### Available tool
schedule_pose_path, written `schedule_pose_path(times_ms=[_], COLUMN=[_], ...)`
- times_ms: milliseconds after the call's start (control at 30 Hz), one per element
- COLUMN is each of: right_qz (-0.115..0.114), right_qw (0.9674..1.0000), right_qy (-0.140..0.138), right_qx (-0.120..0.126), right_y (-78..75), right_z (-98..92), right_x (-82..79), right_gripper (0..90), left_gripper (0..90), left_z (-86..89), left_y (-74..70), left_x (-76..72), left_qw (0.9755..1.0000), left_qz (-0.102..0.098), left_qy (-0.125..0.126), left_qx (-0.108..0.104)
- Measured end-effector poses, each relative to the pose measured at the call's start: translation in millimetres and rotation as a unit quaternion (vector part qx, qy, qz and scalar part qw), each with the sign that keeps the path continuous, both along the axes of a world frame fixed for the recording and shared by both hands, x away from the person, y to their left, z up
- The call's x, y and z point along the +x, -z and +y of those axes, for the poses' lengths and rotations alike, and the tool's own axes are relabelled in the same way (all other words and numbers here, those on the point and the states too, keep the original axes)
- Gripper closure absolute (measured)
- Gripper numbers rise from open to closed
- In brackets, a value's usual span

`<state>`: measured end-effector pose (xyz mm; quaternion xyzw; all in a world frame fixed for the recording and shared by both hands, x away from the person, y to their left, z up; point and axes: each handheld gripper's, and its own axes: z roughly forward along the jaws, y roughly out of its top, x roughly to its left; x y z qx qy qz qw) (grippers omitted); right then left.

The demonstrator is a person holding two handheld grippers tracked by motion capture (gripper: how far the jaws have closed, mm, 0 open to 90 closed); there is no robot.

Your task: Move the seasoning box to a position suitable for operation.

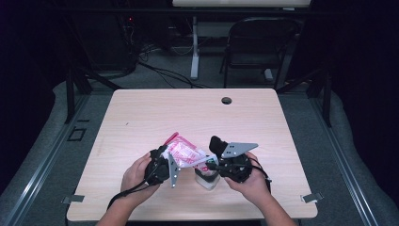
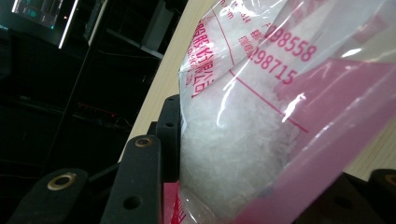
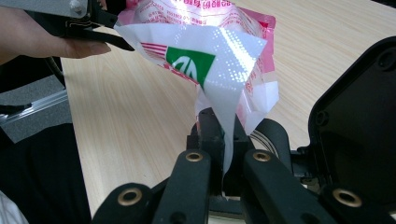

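A clear plastic bag (image 1: pixel 184 153) with pink print, holding white crystals, hangs between my two grippers above the table's near middle. My left gripper (image 1: pixel 165 162) is shut on the bag's filled body; in the left gripper view the bag (image 2: pixel 243 130) bulges against the left finger (image 2: pixel 168 135). My right gripper (image 1: pixel 210 163) is shut on the bag's lower edge; in the right gripper view its jaws (image 3: pixel 226 140) pinch a white fold of the bag (image 3: pixel 210 51). A small pale jar (image 1: pixel 207 180) stands on the table right under the bag's low end.
The wooden table (image 1: pixel 188 113) has a round cable hole (image 1: pixel 226 100) near its far edge. A black folding chair (image 1: pixel 256 44) and a white desk leg (image 1: pixel 195 47) stand beyond it. A hand (image 3: pixel 37 39) holds the left gripper (image 3: pixel 93 23) in the right gripper view.
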<state>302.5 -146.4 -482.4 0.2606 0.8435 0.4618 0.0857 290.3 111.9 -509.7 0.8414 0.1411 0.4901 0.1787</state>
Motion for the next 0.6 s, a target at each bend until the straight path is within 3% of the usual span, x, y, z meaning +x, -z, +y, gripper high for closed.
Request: schedule_pose_path(times_ms=[167,600], right_qz=[-0.001,-0.004], right_qw=[1.0000,1.0000], right_qy=[0.002,0.005], right_qx=[0.001,0.005], right_y=[0.7,1.8], right_z=[-0.7,-4.2], right_x=[-0.3,-0.7], right_gripper=[90.0,90.0], left_gripper=[64.4,64.5], left_z=[-1.5,-4.3], left_y=[-2.3,-9.5], left_x=[-0.2,-0.9], left_qw=[0.9998,0.9992], left_qz=[-0.001,-0.006], left_qy=[0.002,0.006], left_qx=[0.019,0.039])
